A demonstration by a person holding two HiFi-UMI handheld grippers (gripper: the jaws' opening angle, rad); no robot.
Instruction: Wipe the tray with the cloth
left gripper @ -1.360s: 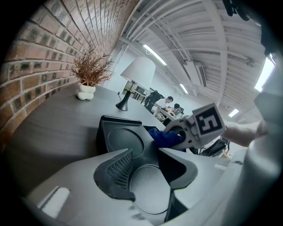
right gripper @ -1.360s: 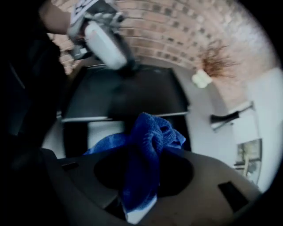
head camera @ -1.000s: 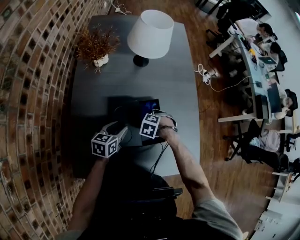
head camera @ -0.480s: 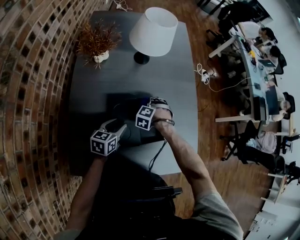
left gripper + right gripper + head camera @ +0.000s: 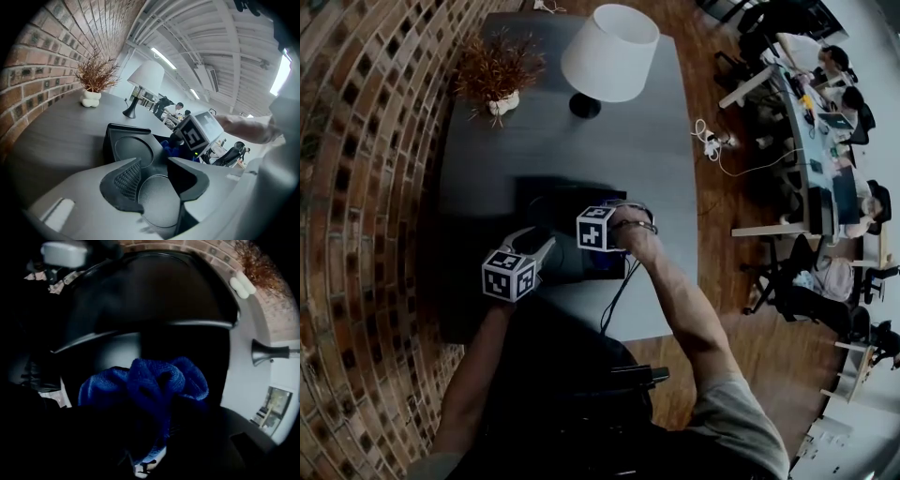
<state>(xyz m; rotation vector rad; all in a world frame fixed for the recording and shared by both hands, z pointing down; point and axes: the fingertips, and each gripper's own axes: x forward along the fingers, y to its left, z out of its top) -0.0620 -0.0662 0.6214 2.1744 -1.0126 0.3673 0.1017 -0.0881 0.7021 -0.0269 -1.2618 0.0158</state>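
A dark tray (image 5: 548, 211) with round recesses lies on the grey table (image 5: 581, 155). My right gripper (image 5: 605, 248) points steeply down into the tray's near right part. It is shut on a bunched blue cloth (image 5: 145, 380), and the cloth rests on the tray (image 5: 154, 310). My left gripper (image 5: 542, 251) sits at the tray's near left corner. In the left gripper view its jaws (image 5: 157, 187) stand part closed across the tray (image 5: 133, 147) around a round recess. The cloth (image 5: 171, 147) and the right gripper's marker cube (image 5: 194, 133) show beyond them.
A white-shaded lamp (image 5: 609, 52) and a dried plant in a white pot (image 5: 492, 80) stand at the table's far end. A brick wall (image 5: 366, 187) runs along the left. A cable (image 5: 619, 300) hangs off the near edge. People sit at desks (image 5: 825, 103) far right.
My right gripper has slid the cloth a little farther from me across the tray and has turned at the wrist. The left gripper has stayed where it was.
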